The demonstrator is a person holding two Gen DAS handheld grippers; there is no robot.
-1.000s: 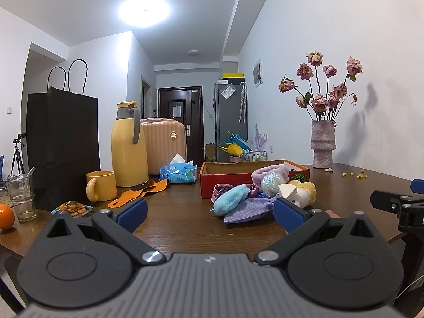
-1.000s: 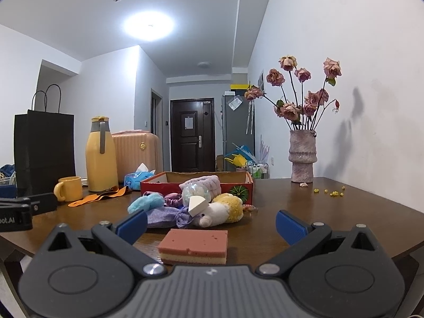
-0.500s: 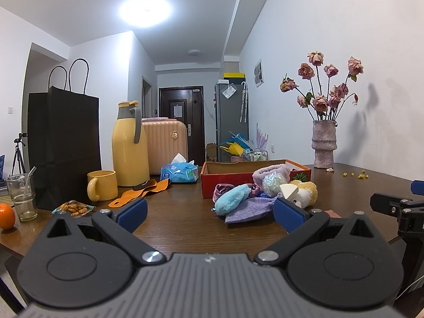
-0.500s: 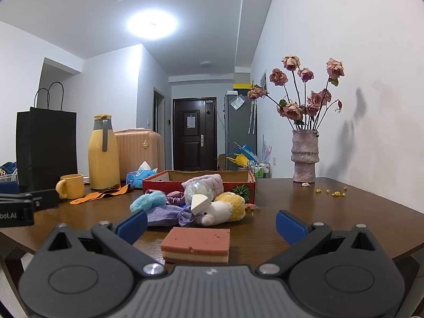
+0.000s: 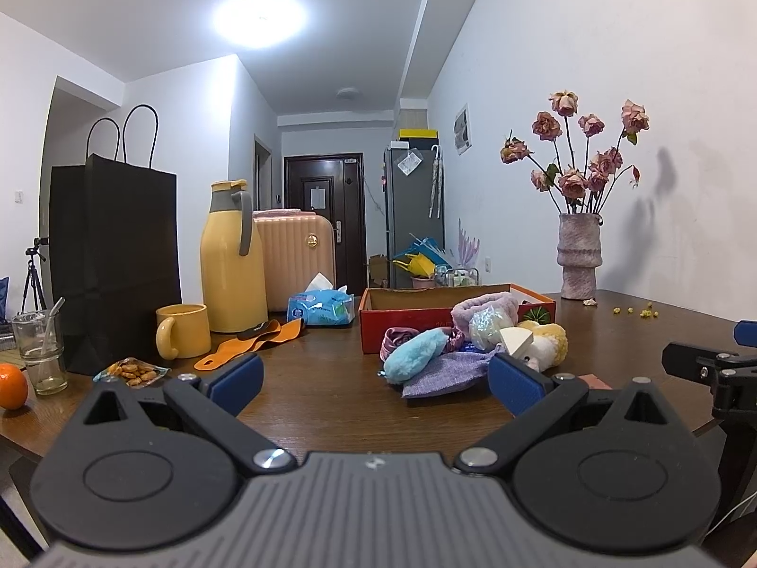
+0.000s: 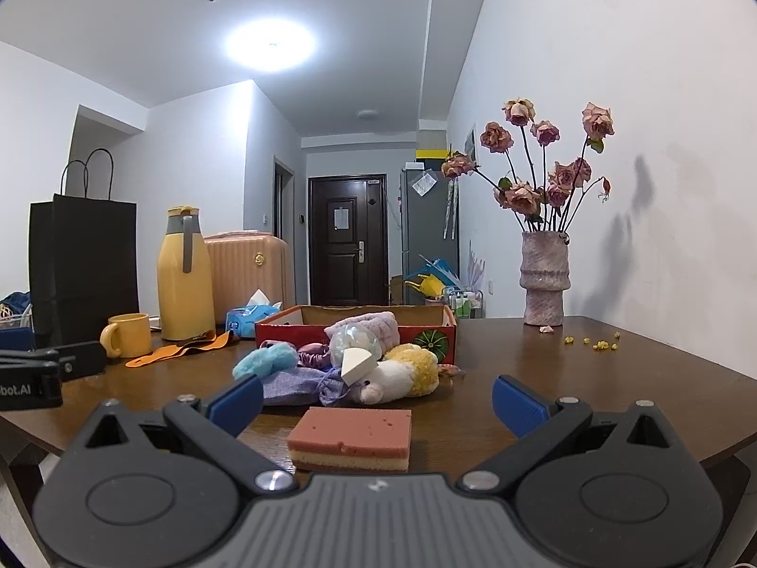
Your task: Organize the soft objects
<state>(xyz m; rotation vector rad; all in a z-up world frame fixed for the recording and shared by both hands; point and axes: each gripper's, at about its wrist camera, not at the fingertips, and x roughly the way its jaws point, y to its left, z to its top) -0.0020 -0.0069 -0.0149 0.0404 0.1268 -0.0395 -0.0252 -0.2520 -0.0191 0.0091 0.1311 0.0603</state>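
Sponge [image 6: 350, 438], pink over yellow, flat on the table [image 6: 591, 378], between and just ahead of the right gripper [image 6: 376, 400] fingers; not touched. Right gripper spread wide, holding nothing. Left gripper [image 5: 374, 378] equally wide, empty, above the table edge; soft pile [image 5: 454, 350] (blue puff, purple cloth, plush) ahead of it against the red box [image 5: 407, 319], apart from both grippers.
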